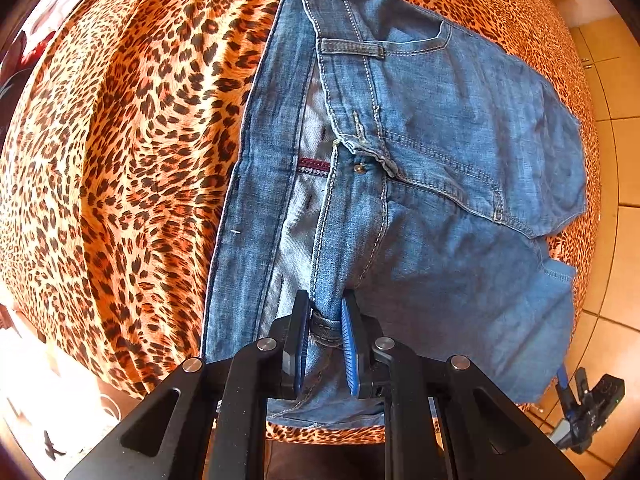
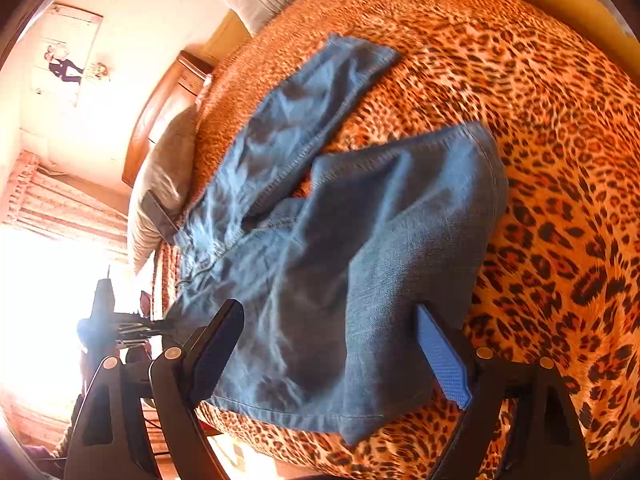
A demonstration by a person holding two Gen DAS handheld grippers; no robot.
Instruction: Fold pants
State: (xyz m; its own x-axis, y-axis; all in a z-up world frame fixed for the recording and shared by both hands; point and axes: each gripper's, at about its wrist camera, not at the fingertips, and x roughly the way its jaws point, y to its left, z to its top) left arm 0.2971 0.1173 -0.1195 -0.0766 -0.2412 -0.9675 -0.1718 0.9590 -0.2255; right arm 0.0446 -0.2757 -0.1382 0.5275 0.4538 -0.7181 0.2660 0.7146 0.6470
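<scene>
**Ana:** Leopard-print cover runs over the whole bed (image 1: 112,152), and the jeans (image 1: 420,152) lie spread on it near the edge, waistband open, fly undone.

**Ben:** And the legs?

**Ana:** The right wrist view shows both legs (image 2: 340,220) rumpled and splayed apart, hems pointing toward the pillows (image 2: 160,188). No fold looks made yet, I'd say.

**Ben:** How will they handle?

**Ana:** Denim: soft enough to drape, but likely heavy, and thick at the seams. I'd expect it to hold a crease and not slip much. Best holds are the waistband and the hems, where the cloth is doubled.

**Ben:** Grippers?

**Ana:** The left gripper (image 1: 326,344) has its fingers drawn narrow, pinching the waistband (image 1: 325,330) at a belt loop. The right gripper (image 2: 332,356) hovers over a leg, fingers spread wide, holding nothing.

**Ben:** Any containers?

**Ana:** None that I can see. Only the front pocket (image 1: 420,32), lying flat; what's inside, I can't tell.
</scene>
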